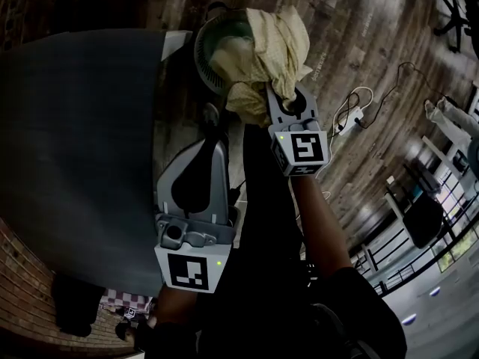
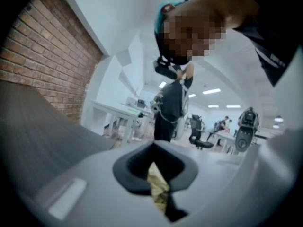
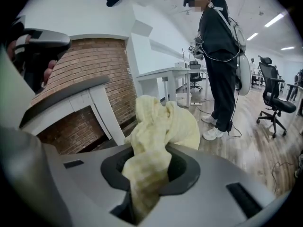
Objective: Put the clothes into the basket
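A dark grey table (image 1: 75, 140) fills the head view from 8 to 11 o'clock, with wood-plank floor (image 1: 374, 36) beyond it. At 12 o'clock stands a round grey laundry basket (image 1: 208, 47), just beside the table's edge. A pale yellow cloth (image 1: 273, 43) is bunched over the basket's 3 o'clock rim. The right gripper (image 1: 273, 94) is clamped on the cloth's bulk. The left gripper (image 1: 215, 117), at the basket's 6 o'clock, pinches a small fold of the same cloth.
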Available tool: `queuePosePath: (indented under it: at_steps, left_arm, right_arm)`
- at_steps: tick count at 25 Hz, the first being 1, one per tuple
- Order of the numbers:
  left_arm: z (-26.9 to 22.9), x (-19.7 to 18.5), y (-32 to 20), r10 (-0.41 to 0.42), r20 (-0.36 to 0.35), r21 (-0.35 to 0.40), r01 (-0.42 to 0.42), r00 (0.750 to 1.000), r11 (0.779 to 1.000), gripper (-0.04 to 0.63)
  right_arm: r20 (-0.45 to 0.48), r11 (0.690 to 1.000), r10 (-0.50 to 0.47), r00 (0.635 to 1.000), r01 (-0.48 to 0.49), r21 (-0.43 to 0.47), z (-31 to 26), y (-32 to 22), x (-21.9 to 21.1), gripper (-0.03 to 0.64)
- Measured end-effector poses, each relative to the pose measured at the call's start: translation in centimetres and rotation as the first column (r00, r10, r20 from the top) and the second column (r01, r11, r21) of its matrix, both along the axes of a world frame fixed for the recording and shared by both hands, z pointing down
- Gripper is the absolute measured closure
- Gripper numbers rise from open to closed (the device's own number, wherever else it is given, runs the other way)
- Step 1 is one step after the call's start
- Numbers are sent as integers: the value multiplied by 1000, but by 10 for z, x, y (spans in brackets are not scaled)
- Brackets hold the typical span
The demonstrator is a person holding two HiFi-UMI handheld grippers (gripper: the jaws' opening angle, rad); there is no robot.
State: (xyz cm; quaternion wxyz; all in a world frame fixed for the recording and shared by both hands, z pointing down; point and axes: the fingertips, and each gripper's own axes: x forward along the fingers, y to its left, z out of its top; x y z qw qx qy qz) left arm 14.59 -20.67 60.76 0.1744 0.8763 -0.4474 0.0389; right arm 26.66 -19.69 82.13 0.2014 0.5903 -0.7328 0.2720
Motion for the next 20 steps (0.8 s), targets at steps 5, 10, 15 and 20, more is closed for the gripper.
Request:
queuePosePath:
  at_steps: [5, 10, 15, 20]
  left_arm:
    - [15, 9, 1, 4, 12, -13, -4, 1000, 1000, 592]
    - [29, 5, 1, -12, 21, -28, 12, 1000, 1000, 592]
    - [42, 0, -2, -35, 25, -38, 36, 999, 999, 592]
    - [58, 0, -9, -38, 23, -49, 39, 999, 998, 592]
  right_arm:
    - [-19, 998, -39, 999, 38, -55, 47, 0, -7, 528]
    - [-22, 995, -29, 999, 27, -94, 83, 0, -8, 528]
    - [-16, 993, -33, 999, 31, -118, 119, 0, -14, 528]
    - [-20, 988, -43, 999, 39, -151, 163, -5, -19, 528]
